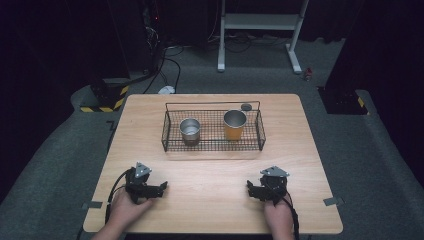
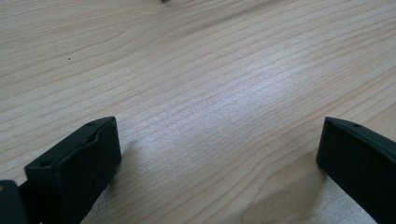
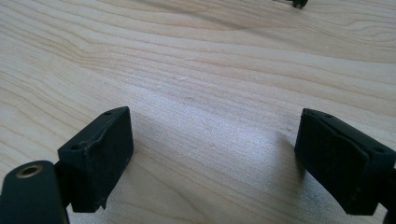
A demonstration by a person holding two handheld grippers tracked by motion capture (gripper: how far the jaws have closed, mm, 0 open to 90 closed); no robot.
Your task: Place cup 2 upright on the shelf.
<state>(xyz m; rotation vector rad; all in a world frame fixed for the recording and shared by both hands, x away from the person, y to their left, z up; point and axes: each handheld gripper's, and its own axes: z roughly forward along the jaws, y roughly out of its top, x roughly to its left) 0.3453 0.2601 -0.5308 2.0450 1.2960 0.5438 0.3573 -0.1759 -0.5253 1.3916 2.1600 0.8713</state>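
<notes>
Left gripper point(image 1: 161, 189) low on the wooden table point(image 1: 210, 200) near the front edge, jaws spread wide, nothing between them; probably parked there, resting in the hand between actions. Behind, mid-table, a wire basket point(image 1: 172, 145), well apart from both hands. Inside, at the left, a steel cup point(image 1: 190, 130), upright; to its right an orange-sided cup point(image 1: 234, 124), also upright, both likely set in the basket for carrying or sorting. Just behind the basket's far rail, a small dark round thing point(image 1: 246, 107), too small to identify. Right gripper point(image 1: 248, 189) likewise down by the front edge, jaws released and empty, pointing inward toward its partner. Cup contents hard to make out; forearms cut off at the bottom.
</notes>
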